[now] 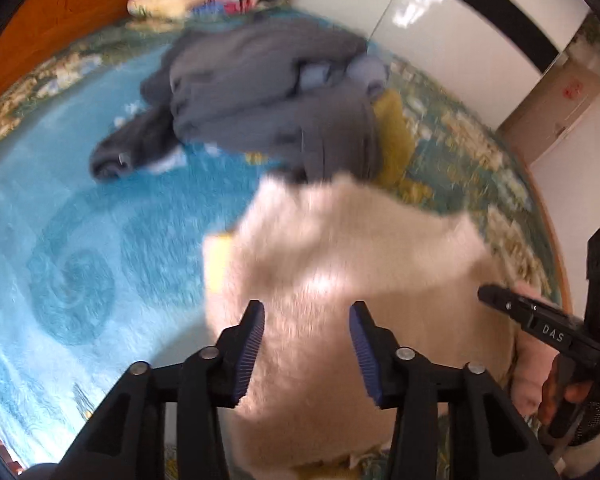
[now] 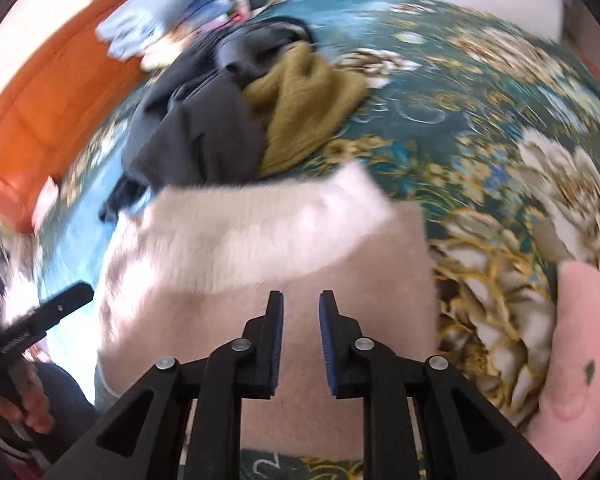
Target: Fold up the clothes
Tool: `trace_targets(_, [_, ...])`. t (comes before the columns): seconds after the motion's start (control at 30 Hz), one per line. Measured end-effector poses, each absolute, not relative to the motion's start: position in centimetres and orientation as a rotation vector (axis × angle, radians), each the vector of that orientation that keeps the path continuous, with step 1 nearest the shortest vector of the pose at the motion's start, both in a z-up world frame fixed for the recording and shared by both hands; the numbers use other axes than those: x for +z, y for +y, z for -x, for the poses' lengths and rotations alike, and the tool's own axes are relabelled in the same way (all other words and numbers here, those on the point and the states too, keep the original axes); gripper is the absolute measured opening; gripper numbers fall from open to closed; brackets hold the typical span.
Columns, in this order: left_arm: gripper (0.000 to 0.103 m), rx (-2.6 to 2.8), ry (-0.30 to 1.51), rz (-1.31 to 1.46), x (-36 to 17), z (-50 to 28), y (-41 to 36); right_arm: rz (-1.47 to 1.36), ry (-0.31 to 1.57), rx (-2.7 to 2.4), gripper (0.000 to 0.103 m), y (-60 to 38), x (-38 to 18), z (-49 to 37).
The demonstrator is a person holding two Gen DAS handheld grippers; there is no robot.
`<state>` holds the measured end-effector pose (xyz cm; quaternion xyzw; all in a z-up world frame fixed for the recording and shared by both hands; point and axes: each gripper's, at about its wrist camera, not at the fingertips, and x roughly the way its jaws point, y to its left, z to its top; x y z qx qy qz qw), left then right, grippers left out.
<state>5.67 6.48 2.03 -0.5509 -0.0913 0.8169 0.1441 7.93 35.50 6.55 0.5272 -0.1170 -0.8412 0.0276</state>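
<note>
Cream fuzzy garment lies folded on the bedspread, directly below both grippers. Left gripper: jaws partly open, nothing between the pads, cloth seen through the gap. Right gripper: jaws parted more narrowly, also empty, over the same garment.

Judgement: the fold has just been let go, so this is the release and check stage. To do it well, both grippers should lift clear without snagging the pile, the top flap should sit square on the layer below, and any loose corner should be pressed flat before the next item.

Unfolded heap at 12 o'clock from the cream piece: grey garment with a mustard knit just beside it at its 3 o'clock.

View differences:
- Left wrist view shows the right-hand tool at 4 o'clock, plus the blue swirl part of the bedspread at 9 o'clock.
- Right wrist view shows a pink item at 4 o'clock and the floral print; the left view shows neither as clearly. It also shows the mustard knit nearly whole.
- Both views are motion-blurred, so edge alignment of the fold cannot be told.
</note>
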Motion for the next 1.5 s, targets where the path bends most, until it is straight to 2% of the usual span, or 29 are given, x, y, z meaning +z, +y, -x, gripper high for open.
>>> trace_targets(0.13, [0.048, 2.294, -0.33, 1.735, -0.7, -5.0, 6.3, -1.709, -0.374, -2.606, 0.029, 36.4, 3.9, -7.6])
trace_targets(0.27, [0.049, 2.313, -0.214, 1.747, -0.9, -5.5, 7.5, -1.702, -0.354, -2.603, 0.029, 36.3, 2.7, -7.3])
trace_targets(0.33, [0.049, 2.312, -0.217, 1.743, -0.8, -5.5, 7.4, -1.706, -0.379, -2.592, 0.03, 36.7, 2.7, -7.2])
trace_targets(0.5, [0.051, 2.368, -0.551, 1.559, 2.0, -6.1, 3.3, -1.648, -0.468, -2.617, 0.03, 38.1, 4.5, -7.8])
trace_targets(0.53, [0.061, 2.36, -0.63, 1.556, 1.9, -6.2, 2.4, -1.617, -0.477, -2.653, 0.032, 38.6, 5.1, -8.3])
trace_targets(0.57, [0.071, 2.34, -0.712, 1.572, 1.5, -6.1, 1.5, -1.595, -0.508, -2.672, 0.034, 39.1, 5.5, -8.6])
trace_targets(0.6, [0.073, 2.275, -0.81, 1.618, 0.5, -5.9, 0.6, -1.577, -0.548, -2.684, 0.042, 39.8, 5.7, -9.0])
trace_targets(0.7, [0.073, 2.094, -1.051, 1.817, -3.3, -5.6, -1.0, -1.576, -0.722, -2.646, 0.076, 41.5, 5.1, -10.1])
trace_targets(0.8, [0.083, 2.05, -1.148, 1.86, -4.6, -5.6, -1.7, -1.609, -0.856, -2.579, 0.076, 42.6, 4.1, -11.3])
trace_targets(1.0, [0.095, 2.035, -1.051, 1.884, -5.1, -5.5, -0.5, -1.574, -1.171, -2.455, 0.077, 44.7, 1.8, -13.4])
trace_targets(1.03, [0.099, 2.022, -1.032, 1.902, -5.4, -5.5, -0.2, -1.568, -1.212, -2.418, 0.079, 45.1, 1.3, -13.5])
trace_targets(1.1, [0.099, 1.999, -1.002, 1.93, -5.7, -5.4, 0.3, -1.564, -1.276, -2.348, 0.083, 45.8, 0.5, -13.5])
trace_targets(1.23, [0.1, 2.006, -1.046, 1.88, -5.6, -5.2, -0.2, -1.55, -1.327, -2.276, 0.083, 46.9, -0.7, -12.4])
trace_targets(1.5, [0.098, 2.023, -0.892, 1.886, -5.5, -4.4, 0.6, -1.511, -1.337, -2.165, 0.083, 48.4, -1.7, -9.4])
